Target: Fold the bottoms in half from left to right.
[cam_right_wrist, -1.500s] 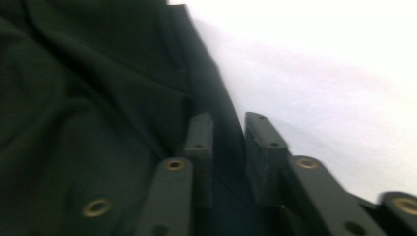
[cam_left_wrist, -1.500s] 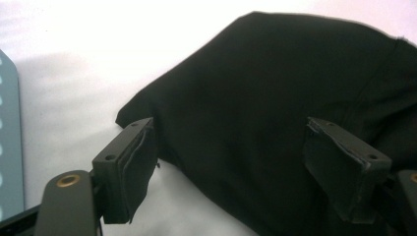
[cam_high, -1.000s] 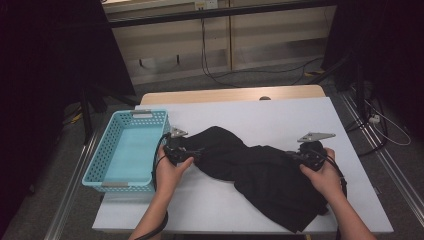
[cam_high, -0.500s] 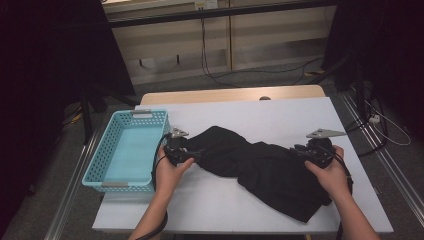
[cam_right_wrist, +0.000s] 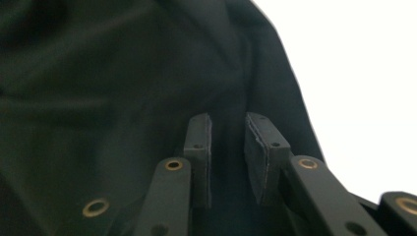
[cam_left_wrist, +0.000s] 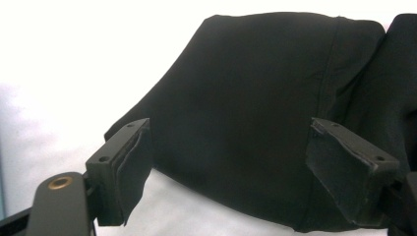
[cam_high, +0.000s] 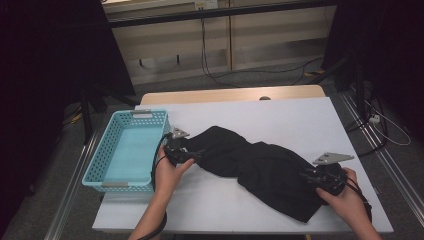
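The light blue perforated plastic basket [cam_high: 125, 150] at frame left held nothing. Beside it on the white worktop [cam_high: 280, 115], the crumpled black cloth garment [cam_high: 255, 167] stretched from centre to lower right. The left tongs [cam_high: 192, 156] stood wide over its upper-left end; the right tongs [cam_high: 309, 176], just opened narrowly, straddled cloth without pinching.

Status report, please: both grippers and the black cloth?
Left gripper open at black cloth. Right gripper just opened slightly, jaws apart over cloth. Nothing in the way.

One black garment [cam_high: 260, 167], one blue basket [cam_high: 100, 170], two claws.
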{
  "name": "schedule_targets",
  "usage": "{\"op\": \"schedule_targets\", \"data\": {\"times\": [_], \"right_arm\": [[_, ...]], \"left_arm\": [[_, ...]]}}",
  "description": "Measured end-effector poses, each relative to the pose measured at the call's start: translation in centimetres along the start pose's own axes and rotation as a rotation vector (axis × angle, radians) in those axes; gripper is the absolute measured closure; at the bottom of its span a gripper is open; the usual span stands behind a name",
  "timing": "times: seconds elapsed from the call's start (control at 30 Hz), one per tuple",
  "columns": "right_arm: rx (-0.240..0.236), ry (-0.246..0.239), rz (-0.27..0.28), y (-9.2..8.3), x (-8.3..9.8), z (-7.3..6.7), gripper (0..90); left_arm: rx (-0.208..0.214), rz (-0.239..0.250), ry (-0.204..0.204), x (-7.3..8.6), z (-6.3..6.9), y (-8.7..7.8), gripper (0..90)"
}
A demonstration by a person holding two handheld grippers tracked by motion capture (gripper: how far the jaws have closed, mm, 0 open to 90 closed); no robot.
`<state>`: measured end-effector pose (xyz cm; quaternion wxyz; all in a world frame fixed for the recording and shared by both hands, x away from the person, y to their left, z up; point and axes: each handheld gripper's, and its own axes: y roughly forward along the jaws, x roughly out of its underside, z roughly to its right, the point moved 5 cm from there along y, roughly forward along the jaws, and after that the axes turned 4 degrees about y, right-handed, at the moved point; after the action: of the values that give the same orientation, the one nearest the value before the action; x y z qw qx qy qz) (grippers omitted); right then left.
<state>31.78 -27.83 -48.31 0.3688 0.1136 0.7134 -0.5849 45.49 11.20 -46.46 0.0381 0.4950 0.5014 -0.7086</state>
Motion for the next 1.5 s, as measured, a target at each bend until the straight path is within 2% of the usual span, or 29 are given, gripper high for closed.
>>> {"op": "schedule_targets", "data": {"times": [0.07,0.1,0.17,0.27,0.3,0.43,0.5,0.53,0.63,0.7,0.73,0.8,0.93,1.07,1.13,1.23,1.27,1.3,1.37,1.43,1.5], "right_arm": [[0.005,0.008,-0.002,0.0,0.1,0.3,77.3],[-0.013,0.016,-0.006,0.1,0.1,0.3,83.9],[-0.023,0.023,-0.014,0.2,0.0,0.2,89.4],[-0.025,0.026,-0.018,0.3,-0.3,0.4,90.0],[-0.006,0.021,-0.010,0.2,-0.5,0.7,90.0],[0.003,0.031,0.035,-0.2,-1.2,1.6,90.0],[0.010,0.036,0.069,-0.4,-1.6,2.3,90.0],[0.004,0.037,0.083,-0.3,-1.8,2.5,90.0],[0.007,0.048,0.088,0.2,-1.9,3.3,89.8],[0.001,0.053,0.081,0.7,-1.8,3.5,86.9],[0.007,0.043,0.073,1.1,-1.6,3.6,83.2],[0.005,0.064,0.044,1.3,-1.1,3.6,75.8],[0.038,0.079,0.067,0.3,-0.6,3.8,64.0],[0.044,0.101,0.063,-0.8,0.3,4.4,61.3],[0.035,0.111,0.055,-1.0,0.6,4.5,61.4],[0.009,0.133,0.008,-0.9,1.2,4.4,69.1],[0.011,0.136,0.013,-0.9,1.2,4.4,70.9],[0.006,0.146,0.006,-0.9,1.2,4.3,75.6],[-0.033,0.148,-0.003,-0.8,1.1,4.2,87.4],[-0.047,0.148,-0.001,-0.8,1.0,4.2,88.7],[-0.017,0.128,0.002,-1.0,0.9,4.6,89.2]], "left_arm": [[-0.006,-0.003,0.013,0.0,-0.1,-0.1,19.1],[-0.004,-0.002,0.011,0.0,-0.1,-0.1,19.1],[-0.003,-0.001,0.012,0.0,0.0,-0.1,19.1],[-0.002,0.003,0.009,0.0,0.0,0.0,19.1],[-0.002,0.002,0.010,0.0,-0.1,-0.1,19.1],[0.000,0.006,0.006,-0.1,-0.1,-0.1,19.0],[-0.004,0.001,0.021,-0.1,-0.1,0.0,19.1],[-0.002,0.008,0.007,-0.1,0.0,0.1,19.1],[0.003,-0.006,0.020,0.0,0.0,0.2,19.1],[-0.002,-0.006,0.023,0.0,0.0,0.2,19.1],[0.000,-0.006,0.017,0.1,0.0,0.2,19.1],[0.001,-0.007,0.022,0.0,0.0,0.2,19.1],[-0.001,0.002,0.011,0.0,0.0,0.1,19.0],[-0.004,-0.002,0.025,0.0,-0.1,-0.1,19.0],[0.000,0.003,0.018,-0.1,0.0,-0.1,19.0],[0.002,0.006,0.016,-0.2,0.0,-0.2,19.0],[0.002,0.005,0.022,-0.2,0.0,-0.2,19.0],[0.001,0.005,0.022,-0.2,0.0,-0.2,19.0],[0.001,0.008,0.020,-0.2,-0.1,-0.1,19.0],[0.001,0.014,0.008,-0.2,-0.1,-0.2,19.0],[0.004,0.012,0.009,-0.2,-0.1,-0.3,19.0]]}}
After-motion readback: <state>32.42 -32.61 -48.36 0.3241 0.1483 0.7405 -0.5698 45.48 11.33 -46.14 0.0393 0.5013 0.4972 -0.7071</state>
